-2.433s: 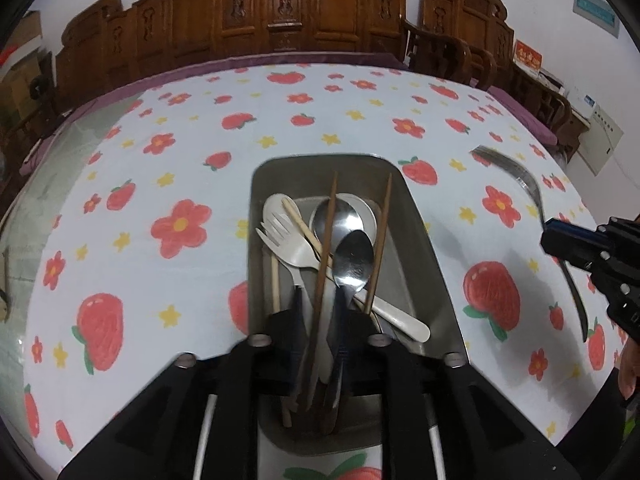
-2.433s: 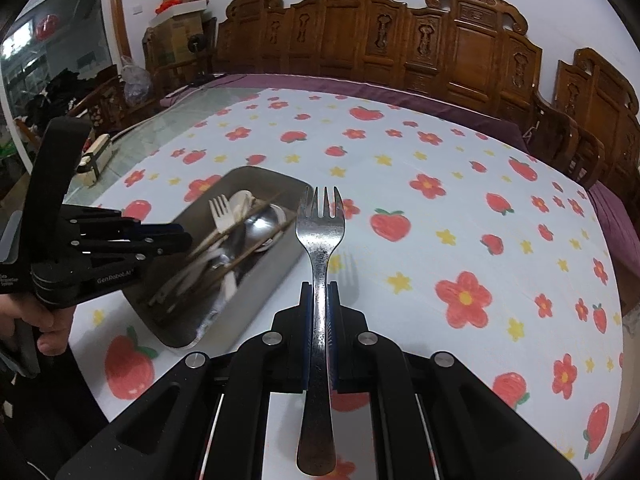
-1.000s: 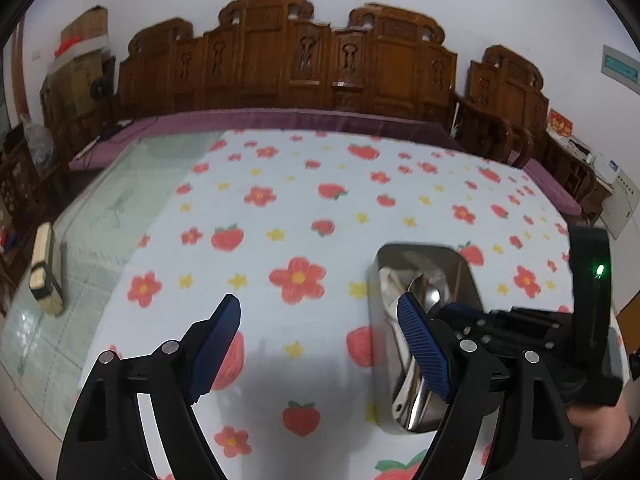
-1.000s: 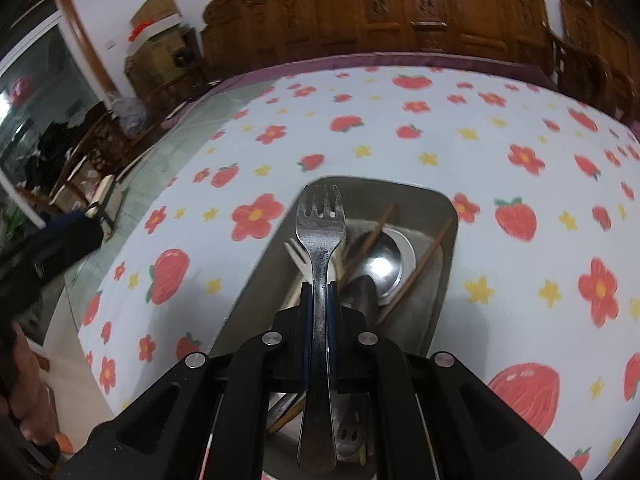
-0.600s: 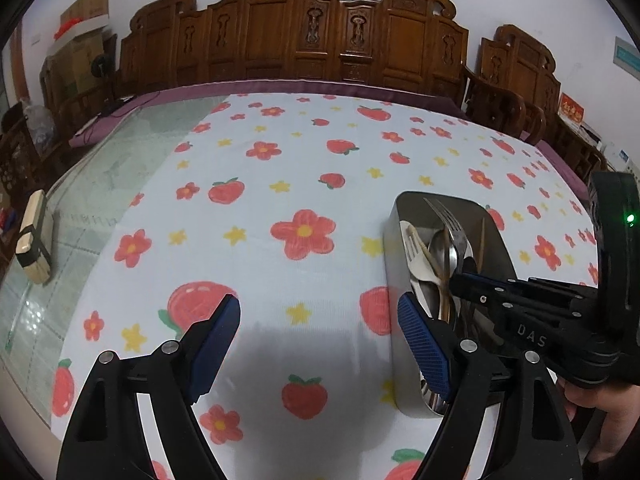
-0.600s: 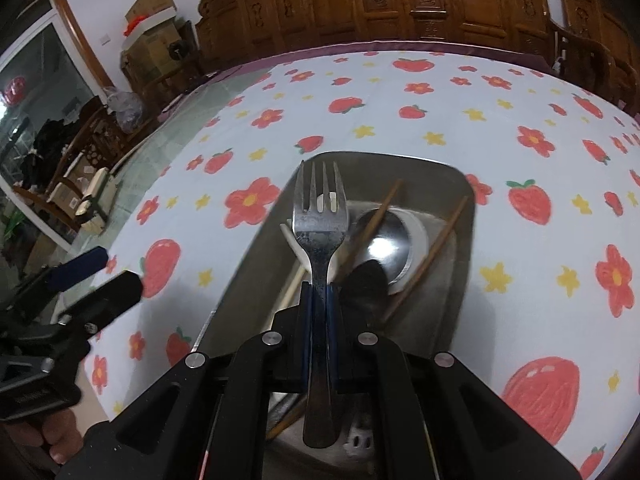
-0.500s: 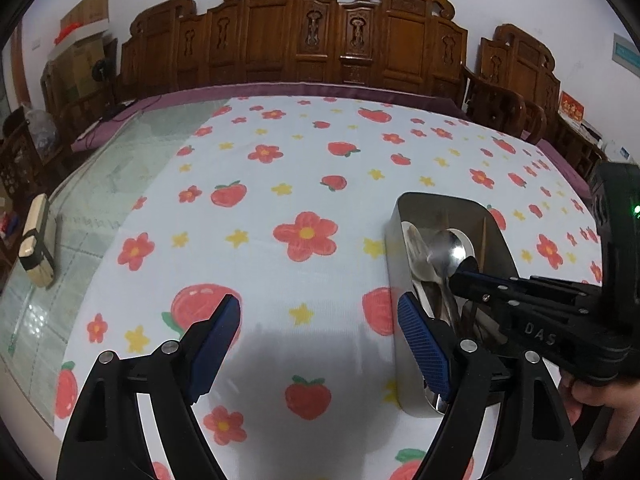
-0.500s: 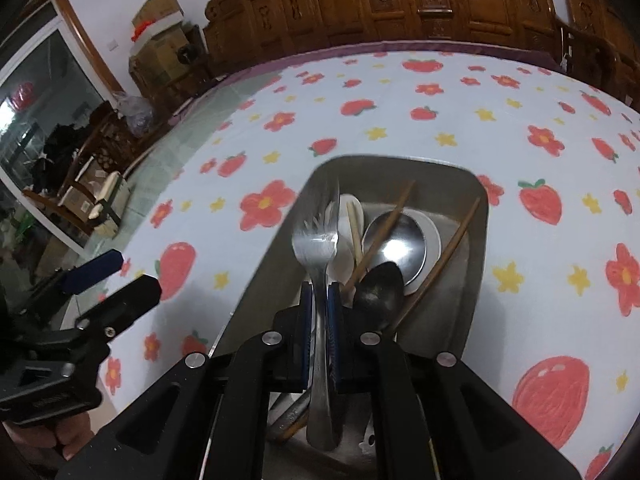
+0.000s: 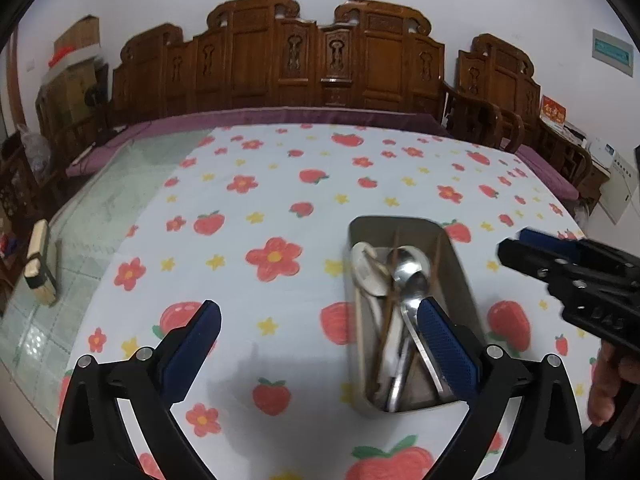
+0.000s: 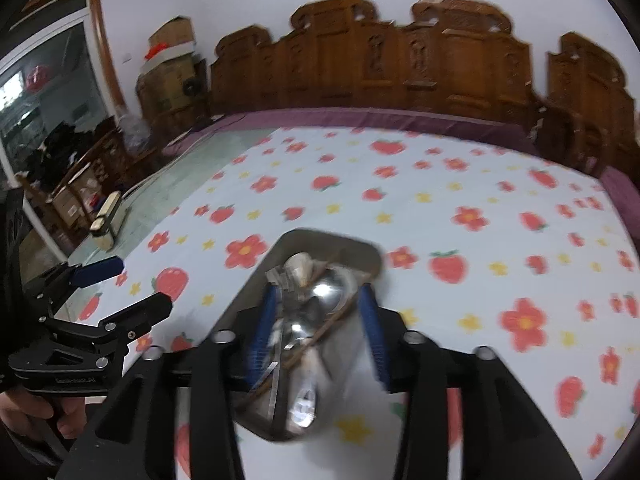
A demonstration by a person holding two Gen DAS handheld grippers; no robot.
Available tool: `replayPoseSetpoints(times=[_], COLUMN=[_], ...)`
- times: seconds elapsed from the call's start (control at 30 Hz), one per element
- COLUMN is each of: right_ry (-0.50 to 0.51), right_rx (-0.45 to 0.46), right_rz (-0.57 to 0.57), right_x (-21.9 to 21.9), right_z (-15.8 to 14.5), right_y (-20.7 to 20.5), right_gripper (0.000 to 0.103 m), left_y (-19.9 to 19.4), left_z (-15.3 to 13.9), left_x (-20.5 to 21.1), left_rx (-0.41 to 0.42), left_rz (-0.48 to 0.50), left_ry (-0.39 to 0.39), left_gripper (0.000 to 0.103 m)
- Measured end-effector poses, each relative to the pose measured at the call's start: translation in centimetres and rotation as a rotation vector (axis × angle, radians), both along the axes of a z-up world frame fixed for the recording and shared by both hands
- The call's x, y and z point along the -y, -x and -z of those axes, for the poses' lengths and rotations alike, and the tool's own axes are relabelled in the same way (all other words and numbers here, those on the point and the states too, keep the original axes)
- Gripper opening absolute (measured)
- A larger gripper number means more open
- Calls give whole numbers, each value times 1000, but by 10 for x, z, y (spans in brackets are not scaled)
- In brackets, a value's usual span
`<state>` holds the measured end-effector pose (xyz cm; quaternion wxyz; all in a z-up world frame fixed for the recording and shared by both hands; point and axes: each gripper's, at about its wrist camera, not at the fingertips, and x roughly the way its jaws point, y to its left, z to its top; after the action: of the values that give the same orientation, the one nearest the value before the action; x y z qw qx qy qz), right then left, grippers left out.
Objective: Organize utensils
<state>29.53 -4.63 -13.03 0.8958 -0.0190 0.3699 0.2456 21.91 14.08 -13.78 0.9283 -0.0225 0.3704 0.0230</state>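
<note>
A steel tray (image 9: 400, 222) sits on the strawberry tablecloth, holding spoons (image 9: 412, 264), chopsticks and a white spoon. In the right wrist view the metal fork (image 10: 276, 372) lies in the tray (image 10: 328, 236) among the other utensils. My right gripper (image 10: 319, 306) hovers above the tray's near end. Its jaws are opening and its pads touch nothing. It shows at the right edge of the left wrist view, right gripper (image 9: 516, 242). My left gripper (image 9: 318, 316) is wide, still opening, with only tablecloth between its fingers. It stands left of the tray, left gripper (image 10: 140, 284).
A wooden block (image 9: 40, 268) lies on the glass tabletop at the far left, beyond the cloth's edge. Carved wooden chairs (image 9: 320, 60) line the far side of the table. A person's hand (image 9: 604, 384) holds the right gripper's handle.
The right gripper let go of the fork, which now lies in the tray, and it opened and lifted. The left gripper's jaws spread wider and it shifted sideways.
</note>
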Motion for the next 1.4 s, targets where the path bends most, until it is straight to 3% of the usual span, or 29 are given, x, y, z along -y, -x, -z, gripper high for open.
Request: replayPoseSetpoints(times=[0.07, 0.27, 0.7, 0.93, 1.4], right_ry=[2, 10, 15, -4, -46], right_rx=[38, 113, 186, 236, 327], right_rz=[38, 126, 210, 244, 286], right_x=[17, 67, 137, 157, 177], right_z=[-12, -38, -70, -89, -129], right_y=[8, 38, 111, 150, 192], right_gripper=[78, 100, 100, 100, 100], left_y=[3, 19, 64, 91, 133], left_z=[-7, -31, -66, -89, -138], left_x=[9, 44, 110, 132, 153], left_rx=[14, 42, 60, 102, 207], left_rz=[18, 70, 122, 140, 145], left_ry=[7, 5, 3, 1, -14], left_gripper=[95, 95, 95, 95, 95])
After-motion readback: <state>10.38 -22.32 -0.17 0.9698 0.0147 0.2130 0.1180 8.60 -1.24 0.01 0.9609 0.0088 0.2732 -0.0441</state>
